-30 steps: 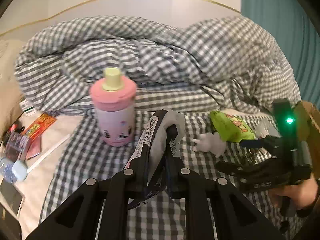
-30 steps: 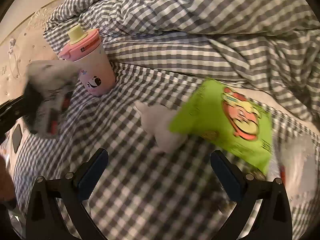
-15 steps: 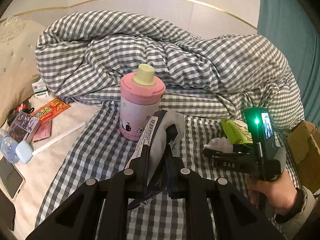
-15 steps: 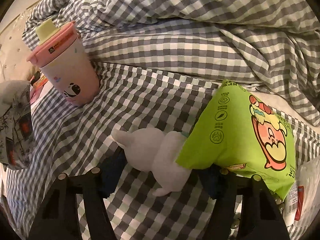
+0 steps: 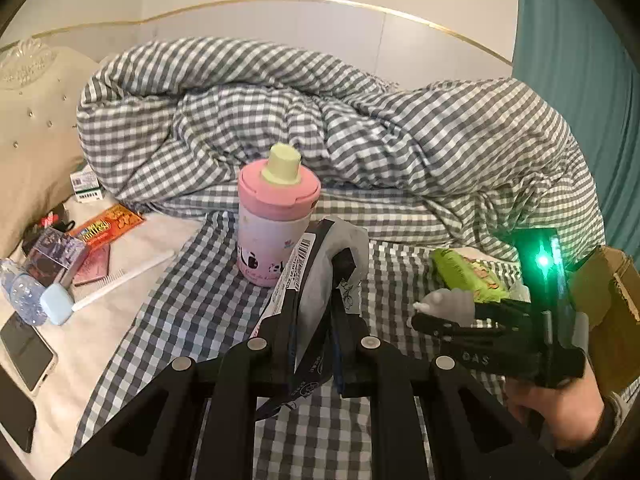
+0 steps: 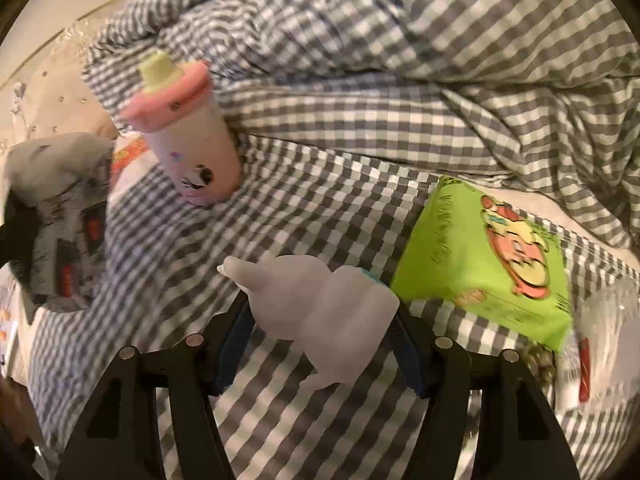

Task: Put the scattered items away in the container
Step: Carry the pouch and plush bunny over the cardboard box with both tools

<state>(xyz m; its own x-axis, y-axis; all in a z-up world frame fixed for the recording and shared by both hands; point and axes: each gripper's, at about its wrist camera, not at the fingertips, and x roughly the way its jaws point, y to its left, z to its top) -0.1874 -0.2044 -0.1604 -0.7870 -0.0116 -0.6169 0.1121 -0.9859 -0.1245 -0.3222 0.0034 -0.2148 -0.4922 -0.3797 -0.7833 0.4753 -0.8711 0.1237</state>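
Note:
My left gripper (image 5: 314, 280) is shut on a grey-and-black plastic packet (image 5: 316, 292) with a barcode and holds it above the checked bedspread. My right gripper (image 6: 320, 320) is shut on a white rubbery rabbit toy (image 6: 320, 312), lifted just off the bed; it also shows in the left wrist view (image 5: 448, 306). A green snack bag (image 6: 488, 256) lies right of the toy. A pink cup with a yellow spout (image 5: 276, 216) stands behind my left gripper. A brown cardboard box (image 5: 612, 304) sits at the far right.
A bunched checked duvet (image 5: 340, 132) fills the back. At left lie a white comb (image 5: 120, 280), a red snack packet (image 5: 106, 224), a small clear box (image 5: 52, 256), a water bottle (image 5: 24, 296) and a phone (image 5: 24, 356). A teal curtain (image 5: 580, 40) hangs at right.
My right gripper has closed on the white rabbit toy and lifted it slightly. My left gripper, still holding the packet, has drawn back and risen.

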